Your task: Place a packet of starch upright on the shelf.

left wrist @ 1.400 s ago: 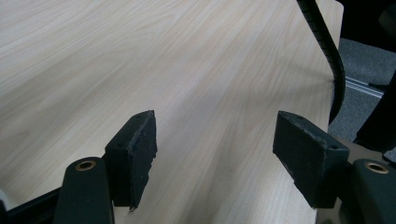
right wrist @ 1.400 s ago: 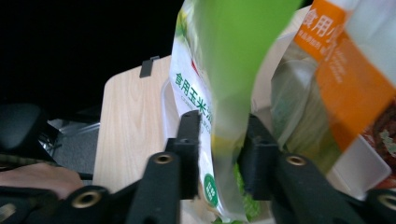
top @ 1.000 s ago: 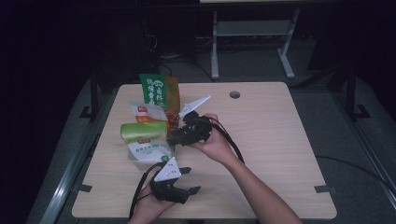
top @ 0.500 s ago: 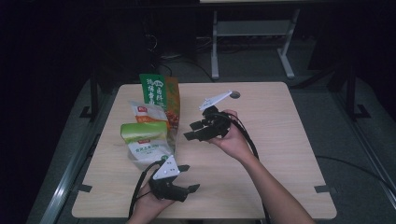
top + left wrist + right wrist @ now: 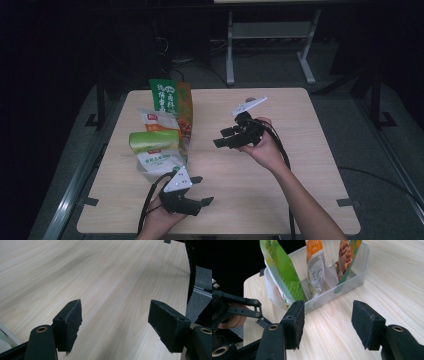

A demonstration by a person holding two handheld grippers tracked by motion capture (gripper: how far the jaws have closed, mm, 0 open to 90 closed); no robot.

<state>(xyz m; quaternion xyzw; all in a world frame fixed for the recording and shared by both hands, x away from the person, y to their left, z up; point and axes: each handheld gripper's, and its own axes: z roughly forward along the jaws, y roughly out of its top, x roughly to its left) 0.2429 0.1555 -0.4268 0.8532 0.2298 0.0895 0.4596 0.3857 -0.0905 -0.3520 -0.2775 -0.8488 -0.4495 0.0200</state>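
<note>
Presently the right gripper (image 5: 223, 138) is hovering over the middle of the table (image 5: 300, 185), jaws spread wide and gripping nothing, pointing toward the clear bin (image 5: 352, 282) near the left edge. Three snack pouches are standing upright in that bin: a green pouch (image 5: 282, 272), an orange-topped pouch (image 5: 315, 267) and a red-printed pouch (image 5: 345, 257). Near the front edge, the left gripper (image 5: 201, 190) is resting with jaws equally wide and empty.

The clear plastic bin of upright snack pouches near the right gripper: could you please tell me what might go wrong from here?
1. The tall green pouch leans over the wall of the clear plastic bin; a nudge might tip it out.
2. The right gripper, open and empty, faces the light bin, which might slide if pushed.
3. The left gripper sits close to the bin's near end, so reaches could collide.
</note>
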